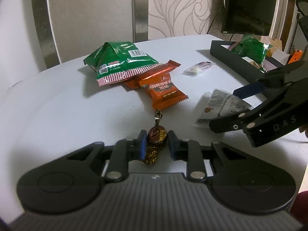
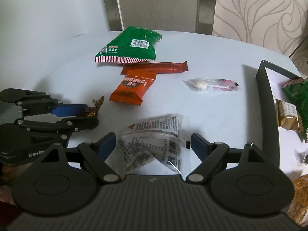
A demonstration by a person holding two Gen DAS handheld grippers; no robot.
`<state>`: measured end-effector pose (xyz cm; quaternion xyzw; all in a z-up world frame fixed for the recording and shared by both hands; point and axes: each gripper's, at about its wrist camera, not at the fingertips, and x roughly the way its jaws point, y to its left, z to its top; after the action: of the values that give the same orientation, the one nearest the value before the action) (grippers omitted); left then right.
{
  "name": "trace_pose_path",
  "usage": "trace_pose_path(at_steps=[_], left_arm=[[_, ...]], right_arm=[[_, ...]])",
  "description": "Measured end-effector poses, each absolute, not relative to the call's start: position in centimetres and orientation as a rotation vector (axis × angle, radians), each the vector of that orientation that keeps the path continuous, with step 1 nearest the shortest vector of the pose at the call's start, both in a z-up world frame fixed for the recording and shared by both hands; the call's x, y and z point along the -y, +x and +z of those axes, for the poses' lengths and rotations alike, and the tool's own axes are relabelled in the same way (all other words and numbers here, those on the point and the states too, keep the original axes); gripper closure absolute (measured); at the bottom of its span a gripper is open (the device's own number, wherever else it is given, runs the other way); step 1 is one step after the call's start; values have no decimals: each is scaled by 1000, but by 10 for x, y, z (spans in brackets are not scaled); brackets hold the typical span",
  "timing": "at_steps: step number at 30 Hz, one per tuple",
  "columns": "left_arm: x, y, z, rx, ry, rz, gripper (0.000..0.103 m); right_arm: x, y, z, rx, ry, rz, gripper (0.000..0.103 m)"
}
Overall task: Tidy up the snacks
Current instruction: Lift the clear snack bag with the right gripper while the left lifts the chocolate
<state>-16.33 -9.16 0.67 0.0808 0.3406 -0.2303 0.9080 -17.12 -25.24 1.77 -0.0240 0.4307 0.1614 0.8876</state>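
Left gripper (image 1: 155, 141), jaws drawn in, is pinching a brown-and-gold twist-wrapped candy (image 1: 156, 134) near the table's near edge; one twisted wrapper end is pointing toward the table's middle. Right gripper (image 2: 153, 144), jaws spread wide, is straddling a clear printed packet (image 2: 154, 140) that is lying on the white table (image 2: 211, 119); its blue pads (image 2: 198, 144) are standing clear of the packet on both sides. Just beyond the candy, an orange snack packet (image 1: 165, 94) is resting partly on a long orange-red bar (image 2: 156, 67), and a green bag with a red-striped seam (image 1: 119, 61) is overlapping that bar toward the far edge. A small clear packet holding white pieces (image 2: 211, 84) is lying alone between the orange packet and the black tray (image 2: 267, 104) at the right edge. Inside the tray, a second green bag (image 1: 248, 48) and a gold-wrapped snack (image 2: 286, 115) are lying together.
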Motion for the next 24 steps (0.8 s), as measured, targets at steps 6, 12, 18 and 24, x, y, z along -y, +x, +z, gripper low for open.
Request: trace_pose_path(at_steps=[6,12,18,24], left_arm=[[94,-163,7,-707,171,-467,75],[94,-162,7,-707,163,-465,76],[94,-161,7,-716,155,-459,76],[96,-161,8,-714,170,-449,77]], right_arm=[[248,-167,15,-885,-72,338,14],[249,-165,12,-886,-75,345,17],[250,-167,15,-890,-66,365,29],[254,-174,18,-903,-30,376,29]])
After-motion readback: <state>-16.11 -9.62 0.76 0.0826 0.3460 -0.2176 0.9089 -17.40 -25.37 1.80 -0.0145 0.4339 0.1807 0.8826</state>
